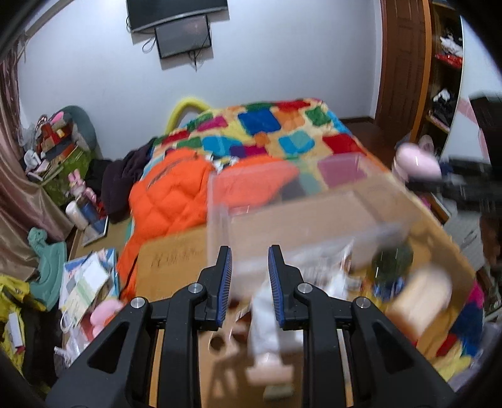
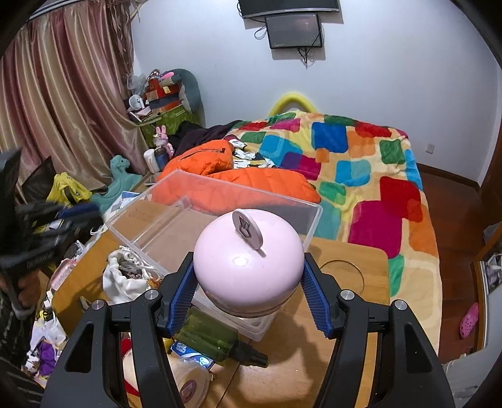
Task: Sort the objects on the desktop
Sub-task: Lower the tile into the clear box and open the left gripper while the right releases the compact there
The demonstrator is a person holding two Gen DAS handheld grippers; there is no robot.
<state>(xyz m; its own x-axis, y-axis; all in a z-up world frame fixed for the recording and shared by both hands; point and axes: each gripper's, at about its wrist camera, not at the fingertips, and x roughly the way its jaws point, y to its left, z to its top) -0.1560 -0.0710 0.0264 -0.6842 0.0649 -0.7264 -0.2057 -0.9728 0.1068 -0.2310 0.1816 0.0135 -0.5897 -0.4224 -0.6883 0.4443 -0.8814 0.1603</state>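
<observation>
My right gripper [image 2: 248,263] is shut on a pink round gadget [image 2: 248,266] with a rabbit tab on top and holds it above the near corner of a clear plastic bin [image 2: 219,201] on the wooden desk [image 2: 354,276]. My left gripper [image 1: 249,266] is open and empty, above the desk near the bin [image 1: 301,201]; that view is blurred. A white pouch [image 2: 125,279], a green bottle [image 2: 213,339] and a beige roll [image 2: 188,383] lie on the desk. The pink gadget also shows in the left wrist view [image 1: 417,164].
A bed with a colourful blanket [image 2: 360,169] and an orange jacket [image 2: 238,185] lies right behind the desk. Clutter, toys and curtains [image 2: 62,110] fill the left side. Screens [image 2: 293,29] hang on the far wall.
</observation>
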